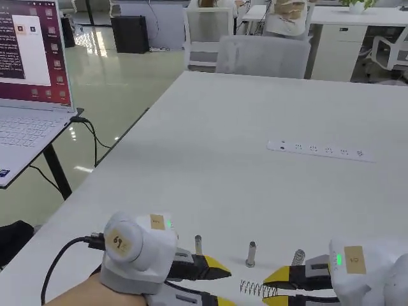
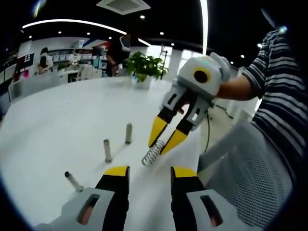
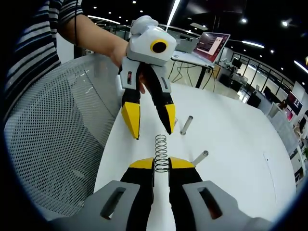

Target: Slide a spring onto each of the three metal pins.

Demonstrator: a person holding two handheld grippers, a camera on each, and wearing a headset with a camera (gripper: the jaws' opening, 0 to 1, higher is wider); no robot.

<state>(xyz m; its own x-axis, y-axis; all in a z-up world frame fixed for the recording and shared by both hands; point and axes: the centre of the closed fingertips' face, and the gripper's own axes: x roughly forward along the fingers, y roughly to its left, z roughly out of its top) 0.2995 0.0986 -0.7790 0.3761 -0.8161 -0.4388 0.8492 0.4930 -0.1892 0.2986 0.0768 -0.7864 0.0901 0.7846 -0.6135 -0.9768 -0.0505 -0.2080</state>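
Three short metal pins stand in a row near the table's front edge: left pin (image 1: 198, 243), middle pin (image 1: 251, 253), right pin (image 1: 298, 257), whose surface looks ribbed. My right gripper (image 1: 272, 288) is shut on one end of a spring (image 1: 256, 288), which lies level and points left toward my left gripper (image 1: 223, 285). In the right gripper view the spring (image 3: 161, 147) sticks out ahead of the right gripper (image 3: 161, 166), toward the left gripper (image 3: 150, 126). My left gripper (image 2: 150, 172) is open and holds nothing, facing the spring's free end (image 2: 153, 154) and the pins (image 2: 107, 150).
A white power strip (image 1: 322, 151) lies on the white table (image 1: 223, 140) further back. A laptop (image 1: 29, 70) sits on a side stand at the left with a cable hanging. A grey chair (image 1: 264, 56) stands behind the table. A mesh chair (image 3: 57, 134) is at the near side.
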